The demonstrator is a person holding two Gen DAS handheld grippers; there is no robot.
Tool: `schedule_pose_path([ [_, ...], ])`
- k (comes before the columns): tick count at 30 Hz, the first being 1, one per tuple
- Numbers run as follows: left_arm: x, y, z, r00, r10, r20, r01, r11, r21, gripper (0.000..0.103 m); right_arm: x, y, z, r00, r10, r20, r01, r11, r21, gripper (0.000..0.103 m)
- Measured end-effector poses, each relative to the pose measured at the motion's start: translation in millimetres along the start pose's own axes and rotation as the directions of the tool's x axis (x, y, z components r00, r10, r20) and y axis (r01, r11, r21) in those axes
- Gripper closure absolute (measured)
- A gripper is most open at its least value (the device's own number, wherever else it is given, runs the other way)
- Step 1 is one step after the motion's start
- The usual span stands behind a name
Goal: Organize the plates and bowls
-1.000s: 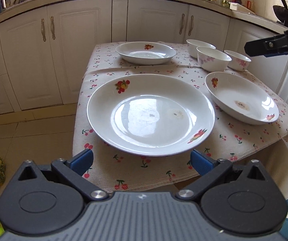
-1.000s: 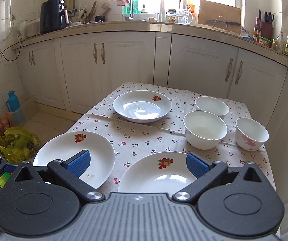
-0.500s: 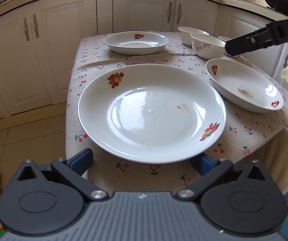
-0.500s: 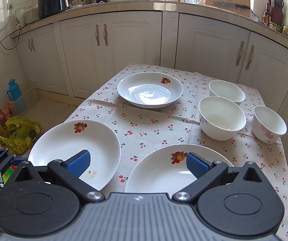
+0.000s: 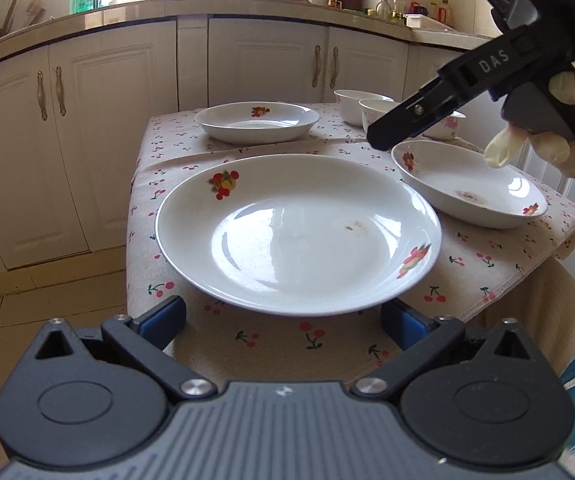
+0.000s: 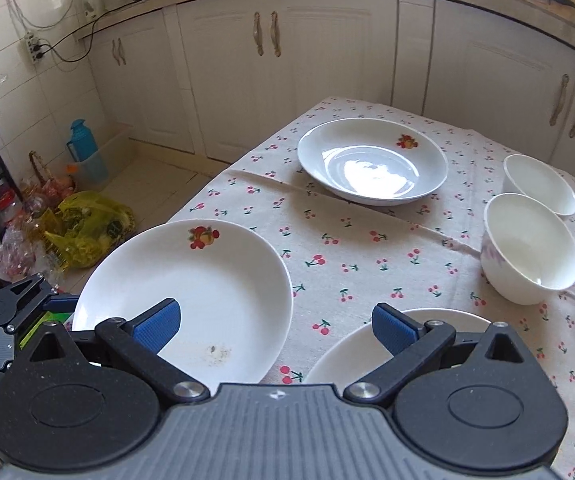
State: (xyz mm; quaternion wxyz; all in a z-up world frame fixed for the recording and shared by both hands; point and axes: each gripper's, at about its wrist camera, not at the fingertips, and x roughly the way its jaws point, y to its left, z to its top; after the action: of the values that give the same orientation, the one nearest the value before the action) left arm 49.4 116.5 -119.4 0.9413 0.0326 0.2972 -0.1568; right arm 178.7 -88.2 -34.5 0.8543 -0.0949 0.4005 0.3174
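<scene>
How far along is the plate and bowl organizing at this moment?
Nothing looks stacked yet. Three plates lie apart on the tablecloth: the near-left plate, the near-right plate and the far plate. The three bowls stand singly. The open left gripper sits at the near-left plate's front rim; the open right gripper holds nothing. All grouping remains.

Nearest you: plate (image 5: 298, 236) on table (image 5: 487, 280)
2 o'clock: second plate (image 5: 469, 184)
12 o'clock, behind: third plate (image 5: 256, 122)
1 o'clock, far: bowls (image 6: 529, 248)
</scene>
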Motion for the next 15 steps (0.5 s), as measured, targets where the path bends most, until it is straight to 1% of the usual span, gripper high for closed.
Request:
schedule_pose_path([
  [4, 2.0, 4.9, 5.1, 0.999, -0.026, -0.020, 0.026, 0.999, 0.020, 0.001, 19.2, -0.5, 6.8, 0.996, 0.070, -0.058, -0.072, 0.997, -0.028, 0.000],
  [11, 2.5, 4.9, 10.8, 0.997, -0.066, -0.035, 0.069, 0.991, 0.116, 0.001, 49.5, -5.8, 20.5, 0.978, 0.163, -0.128, -0.169, 0.985, -0.035, 0.000],
  [13, 3.2, 6.5, 12.7, 0.996, -0.078, -0.040, 0.082, 0.989, 0.127, 0.001, 59.1, -6.4, 24.3, 0.973, 0.179, -0.148, -0.186, 0.982, -0.038, 0.003],
  [15, 4.5, 7.6, 14.5, 0.995, -0.085, -0.050, 0.091, 0.987, 0.133, 0.001, 66.6, -6.7, 26.8, 0.967, 0.195, -0.166, -0.204, 0.979, -0.033, 0.008],
])
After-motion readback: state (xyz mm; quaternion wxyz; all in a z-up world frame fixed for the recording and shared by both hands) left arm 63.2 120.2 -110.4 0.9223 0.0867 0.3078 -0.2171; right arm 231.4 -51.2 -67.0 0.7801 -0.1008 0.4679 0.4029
